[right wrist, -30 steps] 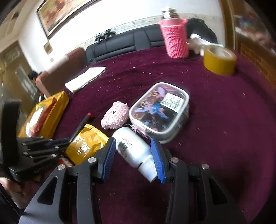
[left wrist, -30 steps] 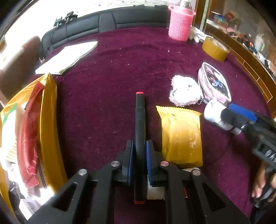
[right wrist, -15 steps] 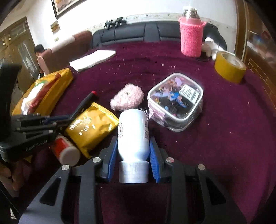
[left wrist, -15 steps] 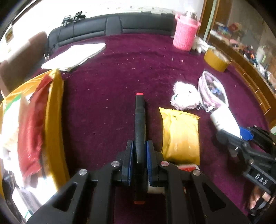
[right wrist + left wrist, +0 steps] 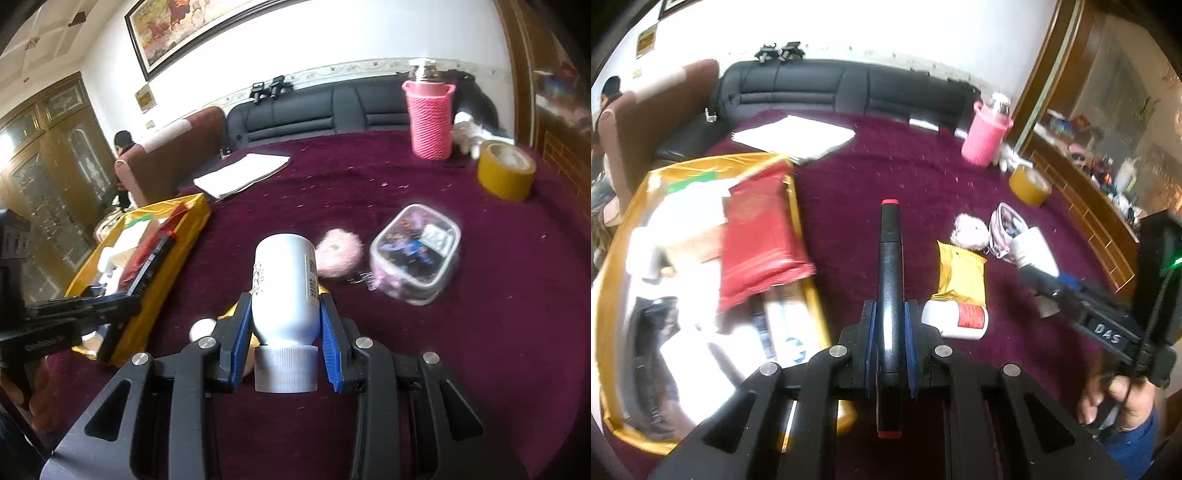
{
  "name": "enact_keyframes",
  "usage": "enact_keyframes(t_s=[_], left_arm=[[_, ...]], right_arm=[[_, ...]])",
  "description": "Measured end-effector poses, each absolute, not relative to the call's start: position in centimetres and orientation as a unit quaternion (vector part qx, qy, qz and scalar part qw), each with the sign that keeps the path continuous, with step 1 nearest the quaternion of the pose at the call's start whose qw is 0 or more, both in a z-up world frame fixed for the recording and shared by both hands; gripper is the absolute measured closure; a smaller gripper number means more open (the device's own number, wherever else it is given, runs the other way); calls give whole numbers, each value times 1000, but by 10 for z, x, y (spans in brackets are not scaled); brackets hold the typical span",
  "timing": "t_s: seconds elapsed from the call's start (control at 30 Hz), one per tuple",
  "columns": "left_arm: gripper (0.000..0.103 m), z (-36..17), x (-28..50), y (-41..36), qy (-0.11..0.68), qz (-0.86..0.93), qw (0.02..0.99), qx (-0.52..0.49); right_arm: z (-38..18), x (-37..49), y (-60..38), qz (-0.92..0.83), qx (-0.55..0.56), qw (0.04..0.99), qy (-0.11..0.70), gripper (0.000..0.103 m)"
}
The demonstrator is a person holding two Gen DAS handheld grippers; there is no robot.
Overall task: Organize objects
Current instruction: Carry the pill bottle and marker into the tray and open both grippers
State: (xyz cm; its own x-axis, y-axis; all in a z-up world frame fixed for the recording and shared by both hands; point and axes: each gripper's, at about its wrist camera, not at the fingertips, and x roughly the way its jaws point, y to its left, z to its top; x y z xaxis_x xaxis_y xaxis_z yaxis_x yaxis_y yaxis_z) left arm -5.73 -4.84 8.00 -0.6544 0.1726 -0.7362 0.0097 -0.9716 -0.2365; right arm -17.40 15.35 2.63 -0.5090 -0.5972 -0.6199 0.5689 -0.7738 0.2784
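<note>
My left gripper (image 5: 889, 326) is shut on a black marker with red ends (image 5: 890, 258) and holds it above the maroon table, just right of the open yellow box (image 5: 809, 295). My right gripper (image 5: 284, 332) is shut on a white bottle (image 5: 284, 284), cap towards the camera, lifted off the table. The right gripper also shows in the left wrist view (image 5: 1071, 291), and the left gripper with the marker in the right wrist view (image 5: 107, 306), by the box (image 5: 177, 240).
On the table lie a yellow snack packet (image 5: 960, 271), a small white bottle with a red label (image 5: 955, 319), a pink pom-pom (image 5: 338, 253), a clear cartoon case (image 5: 415, 253), a tape roll (image 5: 504, 171), a pink knitted flask (image 5: 430, 120) and white papers (image 5: 242, 173). The box holds a red packet (image 5: 757, 236).
Both grippers have risen. The right gripper closed on the white bottle and lifted it off the table. The left gripper carried the marker up and left, towards the yellow box.
</note>
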Motion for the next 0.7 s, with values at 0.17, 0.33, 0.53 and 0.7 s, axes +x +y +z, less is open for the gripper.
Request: enact_keyframes(t_s=[0.17,0.33,0.53,0.7], left_arm=[[91,94,-33,-85,-124,911,27,-392],[91,92,-14,-126,-145,912,-3,-383],[91,84,1,-174,-176,909,-38,-377],[91,71,4,-200,-196,903,-55,-379]], right_arm=[[34,-152,126,-857,362,365,-16,71],[43,-129,87,-842,360,402,-13,71],[45,-108,34,-825,363,434,13,71],[36,-100,-6,-809,377,451,24,71]])
